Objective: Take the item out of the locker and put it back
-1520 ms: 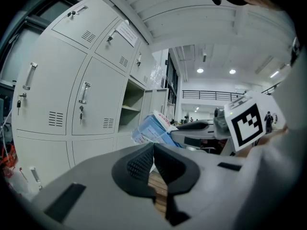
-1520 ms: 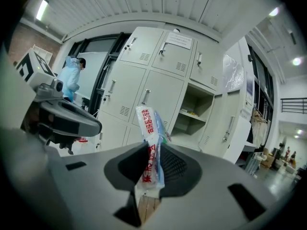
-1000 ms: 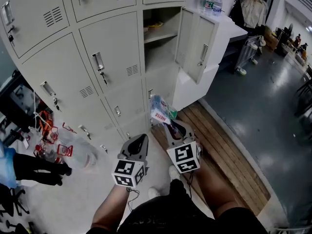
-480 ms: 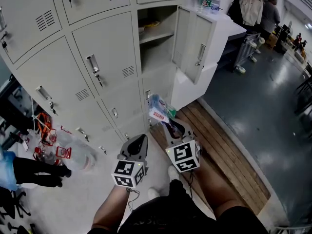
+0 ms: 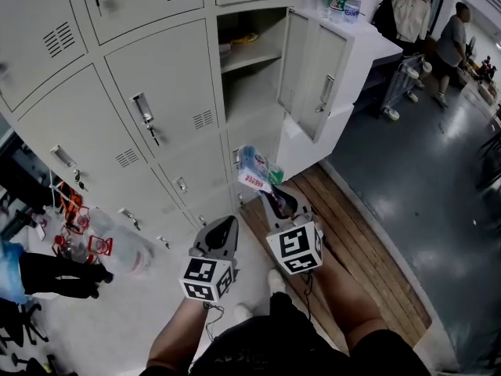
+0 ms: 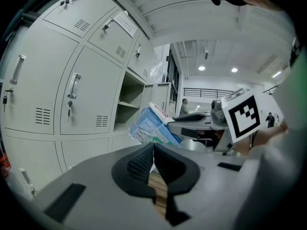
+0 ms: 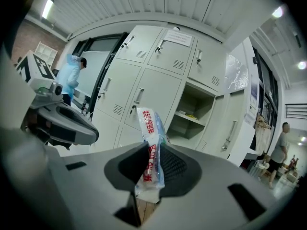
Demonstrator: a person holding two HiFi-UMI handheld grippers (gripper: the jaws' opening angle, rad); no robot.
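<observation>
- Pinching the lower edge of the blue-and-white packet (image 5: 253,171), the right tongs (image 5: 272,198) sit at bottom centre of the head view. The grip looks the same as a second ago.
- Left tongs (image 5: 223,227), just left of them, are pressed together with nothing between.
- The packet stands upright above the right tongs, in the air and short of the lockers, touching no shelf.
- The locker bank has slid left and slightly down in the frame over the last second, so both tongs appear to have drifted toward it.
- Open locker compartment (image 5: 252,92) is at upper centre, its door (image 5: 313,73) swung to the right.
- Judgement: the item is out and the return leg is starting. It needs a lift up and in past the door edge.
- At far upper right, a person (image 5: 452,41) has walked into view.
</observation>
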